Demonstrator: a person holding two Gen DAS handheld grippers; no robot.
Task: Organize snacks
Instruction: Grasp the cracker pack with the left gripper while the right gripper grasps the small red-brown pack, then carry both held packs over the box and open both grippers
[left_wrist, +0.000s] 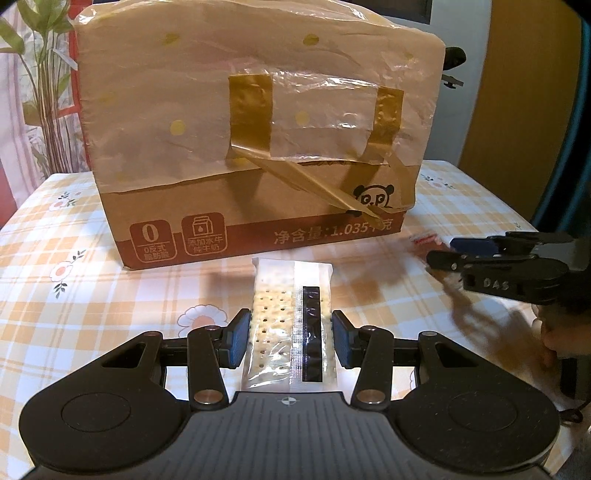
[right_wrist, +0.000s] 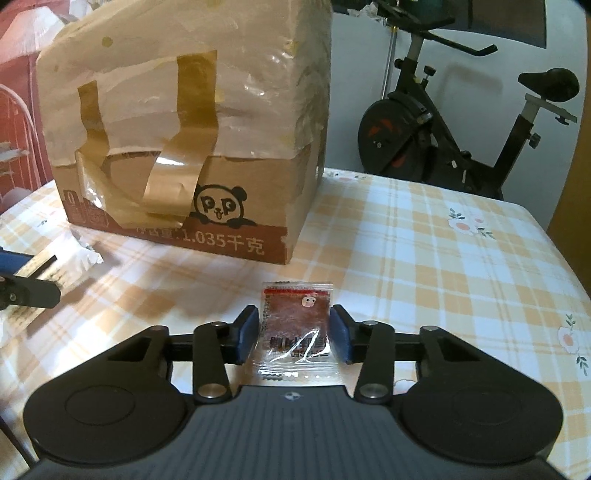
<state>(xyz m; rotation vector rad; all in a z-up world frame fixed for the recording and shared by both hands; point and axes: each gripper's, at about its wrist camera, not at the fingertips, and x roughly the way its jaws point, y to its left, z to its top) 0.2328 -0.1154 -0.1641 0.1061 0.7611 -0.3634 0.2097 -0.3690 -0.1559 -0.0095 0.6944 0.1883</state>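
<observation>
A long clear cracker packet (left_wrist: 291, 321) lies on the checked tablecloth between the pads of my left gripper (left_wrist: 291, 339). The pads touch both its sides, so the jaws stand shut on it. A small square packet with a brown snack and red stripe (right_wrist: 295, 328) lies between the pads of my right gripper (right_wrist: 294, 334), which stand just apart from its edges, open. The right gripper also shows at the right of the left wrist view (left_wrist: 498, 266). The cracker packet's end shows at the left of the right wrist view (right_wrist: 83, 254).
A big taped cardboard box with a panda print (left_wrist: 258, 140) stands on the table behind both packets, also in the right wrist view (right_wrist: 184, 140). An exercise bike (right_wrist: 454, 122) stands behind the table. A plant (left_wrist: 40, 92) stands at the far left.
</observation>
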